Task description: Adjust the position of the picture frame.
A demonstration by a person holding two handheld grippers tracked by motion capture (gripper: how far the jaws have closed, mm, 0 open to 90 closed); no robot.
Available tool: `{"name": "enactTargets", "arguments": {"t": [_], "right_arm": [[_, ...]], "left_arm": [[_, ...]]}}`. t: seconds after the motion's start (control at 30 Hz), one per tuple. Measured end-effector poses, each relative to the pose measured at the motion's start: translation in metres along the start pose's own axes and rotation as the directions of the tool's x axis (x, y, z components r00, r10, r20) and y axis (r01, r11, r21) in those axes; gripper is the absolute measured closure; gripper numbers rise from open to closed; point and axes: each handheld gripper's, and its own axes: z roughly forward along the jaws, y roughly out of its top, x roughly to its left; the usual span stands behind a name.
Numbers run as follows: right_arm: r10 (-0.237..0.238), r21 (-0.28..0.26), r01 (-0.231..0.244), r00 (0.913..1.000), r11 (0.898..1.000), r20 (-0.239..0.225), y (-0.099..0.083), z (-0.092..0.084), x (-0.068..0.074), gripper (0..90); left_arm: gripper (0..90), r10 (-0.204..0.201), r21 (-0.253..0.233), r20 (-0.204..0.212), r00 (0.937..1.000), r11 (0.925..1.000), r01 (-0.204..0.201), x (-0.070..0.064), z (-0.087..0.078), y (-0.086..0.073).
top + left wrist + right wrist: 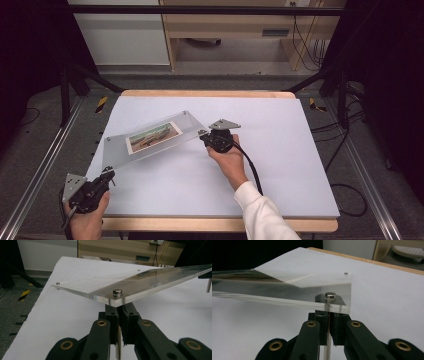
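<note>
Thing: a clear frame (150,137) with a photo (153,136) inside, held in the air over the white table (280,165).

Long axis: it runs across the table on a diagonal, from the near left corner up to the far right, a little tilted, the right end higher in the high view.

Left gripper (106,172): it is at the near left corner of the frame. Its jaws are pressed together under the corner, on a thin post that hangs below the metal stud (117,292), it seems.

Right gripper (204,134): it is at the opposite corner, far right. Its jaws are also closed tight, under the stud (330,295) of that corner.

Direction from each gripper: the frame lies ahead of both, between them; each gripper looks along the frame toward the other.

Other two corners: free, with small studs (345,272), not touching the table as far as I can tell.

Nearer hand: neither, both hold already, one at each end.

What the next move needs: I judge that both hands must go together and keep the same gap, or the frame twists or slips from one pinch.
</note>
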Motion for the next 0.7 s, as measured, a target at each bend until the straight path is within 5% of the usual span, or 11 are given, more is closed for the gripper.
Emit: {"name": "enactTargets", "arguments": {"t": [0.7], "right_arm": [[-0.005,-0.027,0.005,1.0,1.0,0.0,0.012,-0.021,0.0,85.4]], "left_arm": [[83.3,0.016,-0.046,0.018,0.9997,0.9989,-0.015,-0.009,-0.006,0.014]]}}
